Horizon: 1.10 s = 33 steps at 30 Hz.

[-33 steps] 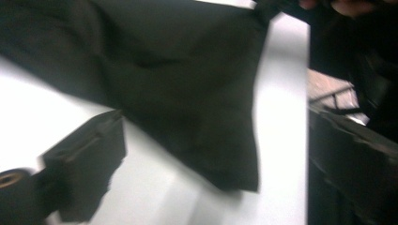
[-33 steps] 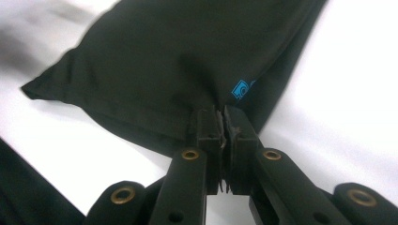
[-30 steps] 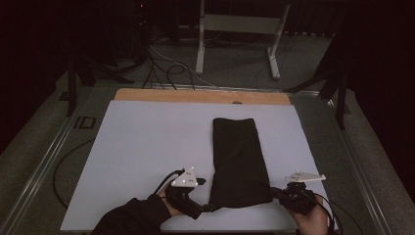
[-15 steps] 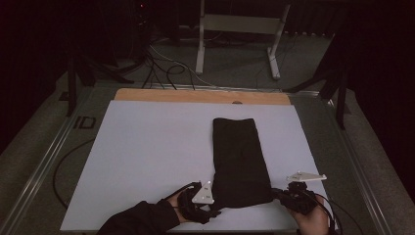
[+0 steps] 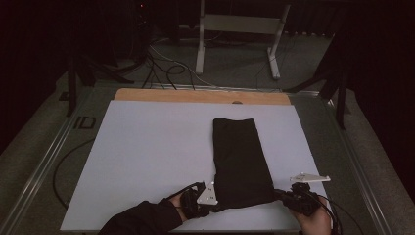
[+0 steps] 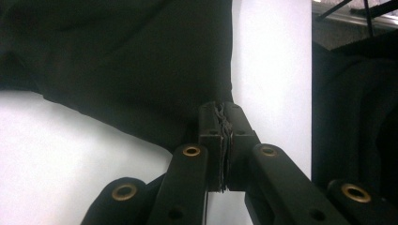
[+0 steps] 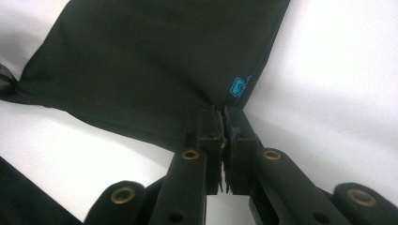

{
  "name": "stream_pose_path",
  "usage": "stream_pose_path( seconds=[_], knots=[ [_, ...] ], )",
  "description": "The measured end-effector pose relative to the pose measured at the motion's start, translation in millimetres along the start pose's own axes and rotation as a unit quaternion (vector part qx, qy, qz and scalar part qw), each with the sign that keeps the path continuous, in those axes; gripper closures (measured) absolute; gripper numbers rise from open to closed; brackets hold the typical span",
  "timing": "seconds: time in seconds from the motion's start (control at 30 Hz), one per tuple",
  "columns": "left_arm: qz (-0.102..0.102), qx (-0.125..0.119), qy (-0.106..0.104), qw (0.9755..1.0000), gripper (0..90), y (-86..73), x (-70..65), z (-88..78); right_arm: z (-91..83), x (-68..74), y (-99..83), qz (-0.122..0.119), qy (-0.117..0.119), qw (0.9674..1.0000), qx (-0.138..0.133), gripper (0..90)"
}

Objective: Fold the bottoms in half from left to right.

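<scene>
A black folded cloth [image 5: 240, 156] lies lengthwise on the white mat [image 5: 147, 156], right of the middle. My left gripper [image 5: 218, 204] is at the cloth's near left corner. Its jaws have just been closing, and in the left gripper view they [image 6: 224, 110] pinch the edge of the cloth [image 6: 117, 61]. My right gripper [image 5: 278, 195] sits at the near right corner. In the right gripper view it [image 7: 222, 115] is shut on the cloth [image 7: 155, 61], just below a small blue label [image 7: 239, 86].
A wooden strip [image 5: 195, 95] borders the mat's far edge. Metal rails [image 5: 44, 166] run along the table's sides. Beyond the table stand a pale metal frame [image 5: 240, 24] and loose cables [image 5: 166, 68] on the floor.
My left hand slid right to the cloth's near left corner and its jaws closed on the fabric. The right gripper stayed put on its corner.
</scene>
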State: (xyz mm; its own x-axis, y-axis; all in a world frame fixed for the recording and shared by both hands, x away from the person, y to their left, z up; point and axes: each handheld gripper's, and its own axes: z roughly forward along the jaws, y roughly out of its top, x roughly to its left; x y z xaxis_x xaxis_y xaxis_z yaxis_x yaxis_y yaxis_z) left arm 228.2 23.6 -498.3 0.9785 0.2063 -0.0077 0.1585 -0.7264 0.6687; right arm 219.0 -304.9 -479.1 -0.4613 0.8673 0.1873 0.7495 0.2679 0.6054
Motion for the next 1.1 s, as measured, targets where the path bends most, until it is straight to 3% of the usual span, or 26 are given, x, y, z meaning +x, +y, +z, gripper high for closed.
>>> stream_pose_path(
  seconds=[0.17,0.23,0.37,0.53,0.7,0.83,0.9,1.1],
  knots=[
    [-0.007,0.009,-0.011,0.9999,88.4,-2.2,3.1,2.8,3.2,1.3,-1.0,-0.005,-0.004,0.9999,0.014,86.6],
    [-0.017,0.012,-0.019,0.9996,88.4,-3.7,4.8,4.8,9.0,-2.8,-3.1,0.006,-0.007,0.9991,0.041,86.4],
    [-0.013,0.024,-0.029,0.9992,88.4,-3.2,4.0,6.5,15.7,-3.3,-5.0,0.004,-0.008,0.9975,0.069,86.3],
    [-0.023,0.026,-0.039,0.9986,88.3,-5.3,6.6,9.0,16.8,-3.3,-5.1,-0.001,-0.009,0.9971,0.075,86.0],
    [-0.035,0.019,-0.046,0.9982,86.2,-6.6,9.4,9.6,17.1,-1.6,-4.5,-0.009,-0.012,0.9973,0.072,85.2],
    [-0.044,0.000,-0.058,0.9974,81.8,-7.3,11.0,7.2,15.7,0.7,-2.9,-0.014,-0.013,0.9978,0.063,81.9],
    [-0.050,-0.015,-0.066,0.9965,75.4,-6.3,11.5,4.4,11.8,1.2,-0.8,-0.013,-0.023,0.9988,0.042,72.5],
    [-0.053,-0.049,-0.056,0.9958,63.7,-2.7,12.8,-7.6,5.5,0.5,2.5,-0.013,-0.035,0.9993,0.002,63.2]
  ],
)
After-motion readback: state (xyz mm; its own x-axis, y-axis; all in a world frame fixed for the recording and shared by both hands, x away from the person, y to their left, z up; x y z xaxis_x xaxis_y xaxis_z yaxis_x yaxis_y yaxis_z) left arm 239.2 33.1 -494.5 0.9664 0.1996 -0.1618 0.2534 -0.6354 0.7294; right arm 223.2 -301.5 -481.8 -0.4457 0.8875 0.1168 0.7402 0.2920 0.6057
